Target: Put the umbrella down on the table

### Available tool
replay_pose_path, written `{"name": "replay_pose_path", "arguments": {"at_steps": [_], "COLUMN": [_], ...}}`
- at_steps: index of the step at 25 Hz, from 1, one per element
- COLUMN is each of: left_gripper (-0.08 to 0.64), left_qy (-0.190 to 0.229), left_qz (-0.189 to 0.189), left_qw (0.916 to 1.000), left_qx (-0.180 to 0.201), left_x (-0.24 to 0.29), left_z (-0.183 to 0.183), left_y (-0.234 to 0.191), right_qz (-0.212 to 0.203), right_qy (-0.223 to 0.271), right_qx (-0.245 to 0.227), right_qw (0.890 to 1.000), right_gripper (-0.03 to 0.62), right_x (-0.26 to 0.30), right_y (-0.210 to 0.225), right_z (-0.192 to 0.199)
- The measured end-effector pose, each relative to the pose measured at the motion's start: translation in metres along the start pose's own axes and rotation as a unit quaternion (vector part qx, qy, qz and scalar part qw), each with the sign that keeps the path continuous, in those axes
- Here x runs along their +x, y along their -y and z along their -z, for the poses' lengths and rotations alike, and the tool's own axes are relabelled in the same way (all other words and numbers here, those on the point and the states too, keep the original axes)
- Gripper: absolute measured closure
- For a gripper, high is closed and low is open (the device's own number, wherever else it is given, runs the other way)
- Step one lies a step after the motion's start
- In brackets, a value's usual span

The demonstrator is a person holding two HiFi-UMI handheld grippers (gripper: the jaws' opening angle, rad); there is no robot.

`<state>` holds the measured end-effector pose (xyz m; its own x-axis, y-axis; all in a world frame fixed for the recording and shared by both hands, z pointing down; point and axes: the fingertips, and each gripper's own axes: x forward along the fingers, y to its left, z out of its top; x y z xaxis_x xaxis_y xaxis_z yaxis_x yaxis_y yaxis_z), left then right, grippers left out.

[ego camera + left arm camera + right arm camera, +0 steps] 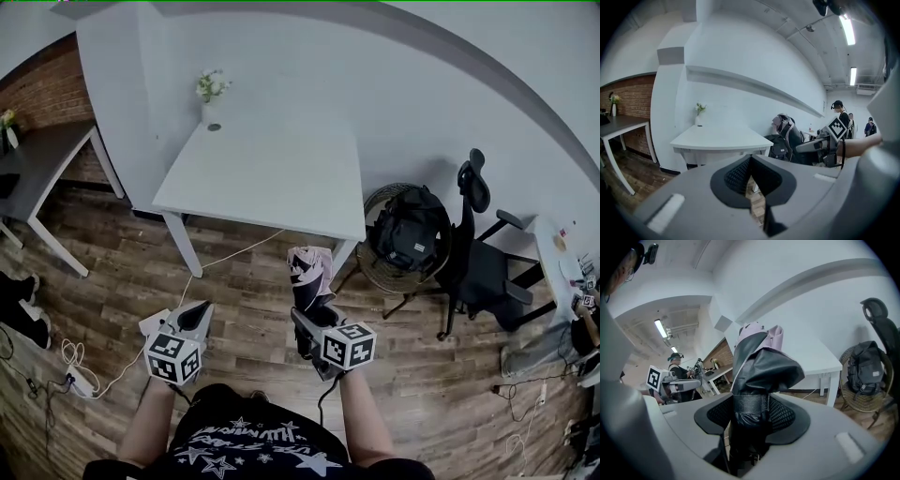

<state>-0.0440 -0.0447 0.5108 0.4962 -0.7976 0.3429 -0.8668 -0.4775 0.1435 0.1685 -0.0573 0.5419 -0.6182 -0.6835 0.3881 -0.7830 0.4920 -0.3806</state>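
A folded umbrella (310,273), black with a pink and white top, stands upright in my right gripper (312,319), which is shut on its lower part. In the right gripper view the umbrella (757,366) fills the middle, clamped between the jaws (751,416). My left gripper (195,319) is shut with nothing in it, held low at the left, over the wood floor; in its own view the jaws (750,176) meet. The white table (272,173) stands ahead of both grippers, its near edge just beyond the umbrella.
A small vase of flowers (211,94) stands at the table's far left corner. A wicker basket with a black backpack (408,234) and a black office chair (473,253) are to the right. A dark desk (37,169) and a floor cable (94,375) are left.
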Motion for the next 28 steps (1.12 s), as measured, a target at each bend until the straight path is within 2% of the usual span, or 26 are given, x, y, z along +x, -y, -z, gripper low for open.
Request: {"name": "replay_pose_path", "arguments": {"at_steps": [9, 16, 21, 24, 28], "left_gripper": [0.557, 0.557, 0.557, 0.557, 0.557], "left_qy": [-0.006, -0.005, -0.005, -0.009, -0.01], "left_qz": [-0.001, 0.017, 0.025, 0.022, 0.024], "left_qw": [1.0, 0.9997, 0.9995, 0.9994, 0.9993], "left_qx": [-0.006, -0.015, -0.02, -0.024, -0.028], "left_x": [0.018, 0.073, 0.126, 0.151, 0.18], "left_z": [-0.002, -0.016, -0.038, -0.047, -0.065], "left_y": [-0.026, -0.059, -0.098, -0.124, -0.148], "right_qz": [-0.001, 0.023, 0.034, 0.04, 0.059], "right_qy": [-0.021, -0.038, -0.057, -0.071, -0.102], "right_qx": [-0.003, -0.016, -0.033, -0.055, -0.112], "right_qw": [1.0, 0.999, 0.997, 0.995, 0.987], "right_gripper": [0.356, 0.356, 0.357, 0.357, 0.357], "right_x": [0.025, 0.066, 0.119, 0.149, 0.183], "right_y": [0.007, 0.032, 0.06, 0.071, 0.09], "right_z": [0.0, -0.018, -0.05, -0.068, -0.089]}}
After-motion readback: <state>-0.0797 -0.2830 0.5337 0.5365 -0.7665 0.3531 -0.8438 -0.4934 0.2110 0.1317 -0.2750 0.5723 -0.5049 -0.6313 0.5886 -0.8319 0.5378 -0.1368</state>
